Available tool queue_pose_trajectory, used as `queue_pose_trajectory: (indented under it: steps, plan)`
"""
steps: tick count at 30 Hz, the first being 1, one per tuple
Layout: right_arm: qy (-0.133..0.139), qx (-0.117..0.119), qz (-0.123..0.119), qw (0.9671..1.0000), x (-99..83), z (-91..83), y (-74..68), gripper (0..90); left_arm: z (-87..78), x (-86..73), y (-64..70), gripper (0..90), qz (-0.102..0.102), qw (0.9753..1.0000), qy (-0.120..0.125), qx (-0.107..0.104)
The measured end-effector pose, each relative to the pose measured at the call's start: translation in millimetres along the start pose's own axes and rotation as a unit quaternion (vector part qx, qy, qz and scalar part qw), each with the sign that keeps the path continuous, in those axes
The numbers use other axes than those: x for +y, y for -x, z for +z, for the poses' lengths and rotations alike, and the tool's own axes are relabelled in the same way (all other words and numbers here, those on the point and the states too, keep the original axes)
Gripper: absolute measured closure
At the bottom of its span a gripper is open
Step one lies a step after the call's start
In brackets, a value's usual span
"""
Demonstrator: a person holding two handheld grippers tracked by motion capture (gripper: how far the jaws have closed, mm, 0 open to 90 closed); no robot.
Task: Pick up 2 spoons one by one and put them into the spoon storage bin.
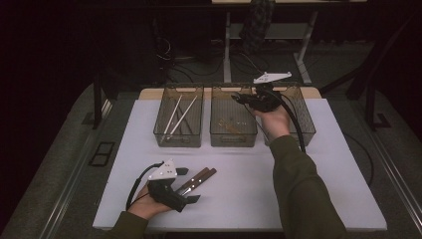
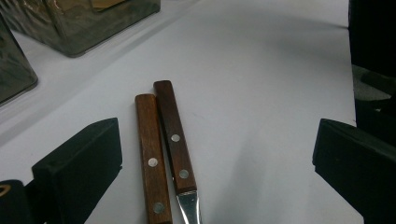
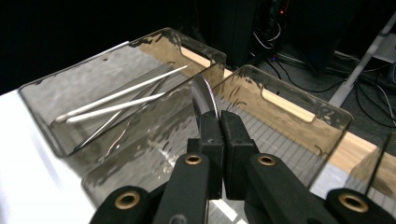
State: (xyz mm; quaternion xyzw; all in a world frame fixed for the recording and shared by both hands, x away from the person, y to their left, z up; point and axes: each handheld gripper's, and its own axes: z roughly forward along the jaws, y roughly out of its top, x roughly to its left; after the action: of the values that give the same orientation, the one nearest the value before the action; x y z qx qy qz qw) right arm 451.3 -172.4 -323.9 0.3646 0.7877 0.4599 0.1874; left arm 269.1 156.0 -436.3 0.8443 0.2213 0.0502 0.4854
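Left hand-held gripper (image 1: 186,185), lower left, released around two wooden-handled knives (image 2: 163,149) on desk (image 1: 249,189). Right hand-held gripper (image 3: 218,122) grasping blade (image 3: 203,98) over middle bin (image 1: 233,137); sorting unfinished.

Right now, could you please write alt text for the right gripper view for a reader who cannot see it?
The right gripper is shut on a thin shiny metal blade, held above the middle clear bin. Beyond it, the far bin holds pale chopsticks lying at a slant.
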Motion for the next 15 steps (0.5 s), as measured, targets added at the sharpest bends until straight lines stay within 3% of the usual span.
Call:
queue_pose_trajectory:
  steps: [10, 15]
  plan:
    - [-0.011, -0.016, -0.002, 0.9998, 17.8, 36.2, 3.4, 88.5, -1.3, -0.6, -0.7, 0.0, -0.003, 1.0000, 0.001, -0.001]
    - [-0.008, -0.022, 0.006, 0.9997, 17.7, 49.9, 5.9, 88.4, -1.9, -1.0, -1.0, 0.0, -0.005, 1.0000, 0.005, -0.001]
